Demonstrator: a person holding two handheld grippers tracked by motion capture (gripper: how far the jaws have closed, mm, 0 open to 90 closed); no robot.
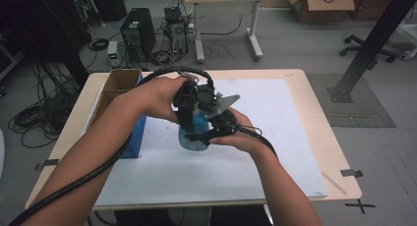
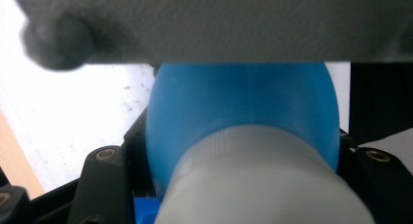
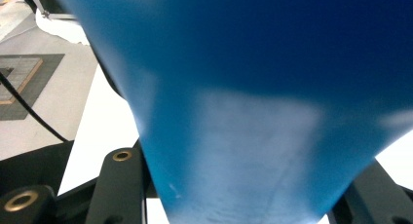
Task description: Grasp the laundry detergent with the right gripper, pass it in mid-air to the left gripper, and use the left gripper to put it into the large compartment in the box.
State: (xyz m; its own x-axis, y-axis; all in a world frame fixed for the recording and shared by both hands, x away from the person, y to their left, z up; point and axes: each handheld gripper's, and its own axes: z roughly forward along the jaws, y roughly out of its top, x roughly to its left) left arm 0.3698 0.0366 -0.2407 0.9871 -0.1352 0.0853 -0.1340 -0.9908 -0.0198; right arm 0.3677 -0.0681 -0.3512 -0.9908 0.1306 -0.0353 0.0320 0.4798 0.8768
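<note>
High view: we have the blue bottle over the white mat, mid-table. To unscrew cleanly, we should brace the body and turn only the grey cap. Our left gripper is clamped on the cap; our right gripper is clamped on the bottle's body.

You have two grippers at work: the left gripper and the right gripper, both just over the white mat. Between them is one blue bottle with one grey cap. Left of the bottle you have one cardboard box and one blue box. One white mat lies under the bottle.
</note>
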